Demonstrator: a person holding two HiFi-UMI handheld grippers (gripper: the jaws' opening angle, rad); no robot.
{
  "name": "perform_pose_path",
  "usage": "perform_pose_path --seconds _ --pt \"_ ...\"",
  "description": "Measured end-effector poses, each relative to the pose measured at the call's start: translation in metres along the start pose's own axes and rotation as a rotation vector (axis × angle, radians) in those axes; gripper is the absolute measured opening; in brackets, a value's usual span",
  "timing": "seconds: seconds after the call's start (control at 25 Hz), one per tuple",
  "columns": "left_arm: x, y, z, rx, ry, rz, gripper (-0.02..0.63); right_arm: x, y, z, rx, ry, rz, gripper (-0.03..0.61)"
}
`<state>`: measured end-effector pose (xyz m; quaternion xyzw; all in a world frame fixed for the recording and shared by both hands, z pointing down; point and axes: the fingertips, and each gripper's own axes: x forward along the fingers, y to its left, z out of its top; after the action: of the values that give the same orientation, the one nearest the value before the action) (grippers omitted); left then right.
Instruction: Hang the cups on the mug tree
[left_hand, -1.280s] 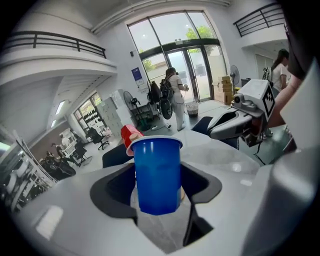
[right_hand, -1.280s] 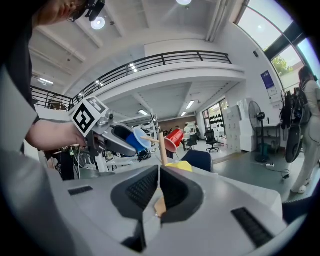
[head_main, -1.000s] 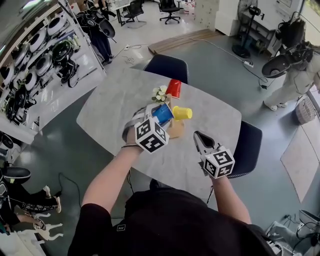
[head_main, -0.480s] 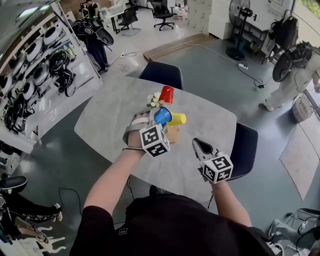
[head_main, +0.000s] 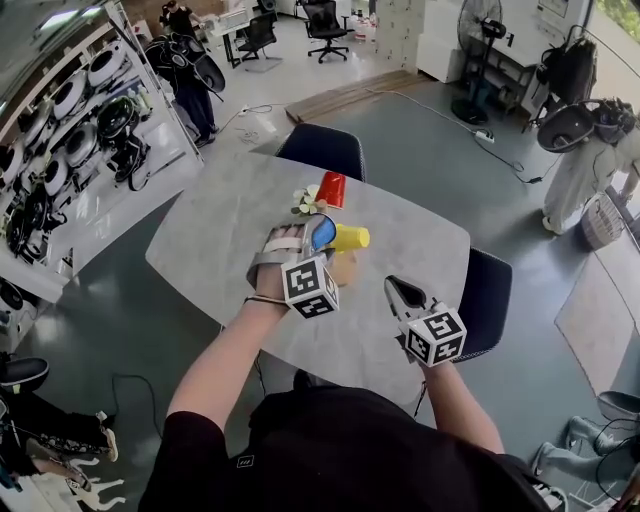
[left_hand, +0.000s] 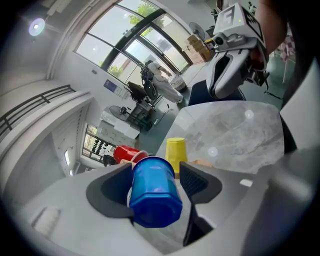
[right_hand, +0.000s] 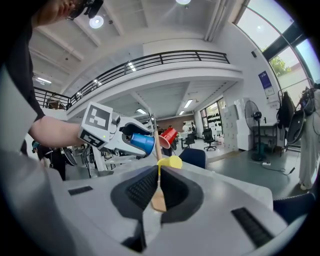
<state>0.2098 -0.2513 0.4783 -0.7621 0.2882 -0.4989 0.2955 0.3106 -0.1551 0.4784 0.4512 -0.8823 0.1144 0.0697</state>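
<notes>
The left gripper's (left_hand: 155, 175) jaws pinched a blue plastic cup (left_hand: 152, 200). Just beyond them a wooden mug tree (right_hand: 155, 142) carried a red cup (left_hand: 125, 152) and a yellow cup (left_hand: 175, 150). The right gripper's (right_hand: 156, 175) jaws were pressed together, empty. A skewed approach might bump the tree and dislodge those cups.

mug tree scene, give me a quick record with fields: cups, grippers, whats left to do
mug tree: stands on the grey table, wooden base and pole
red cup: hung high on the tree, tilted
yellow cup: hung lower, lying sideways
blue cup: clamped between the jaws, close beside the pole; on a peg or not, cannot tell
left gripper: shut on the blue cup
right gripper: jaws together, empty, held back from the tree
left to do: probably seat the blue cup on a peg and release
</notes>
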Motion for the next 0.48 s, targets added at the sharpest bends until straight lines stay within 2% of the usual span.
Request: perform_pose_path --seconds 0.32,0.4,0.48 --pt "-0.029 0.008 0.006 -0.105 -0.079 -0.017 0.287 0.009 0.004 0.009 -0.009 -0.008 0.021 0.021" --pt "-0.039 0.011 0.005 -0.165 -0.108 -0.019 0.287 0.012 0.006 0.014 -0.013 -0.015 0.022 0.021" --pt "-0.051 0.015 0.003 -0.263 -0.164 -0.047 0.287 0.015 0.011 0.022 -0.023 -0.026 0.024 0.021"
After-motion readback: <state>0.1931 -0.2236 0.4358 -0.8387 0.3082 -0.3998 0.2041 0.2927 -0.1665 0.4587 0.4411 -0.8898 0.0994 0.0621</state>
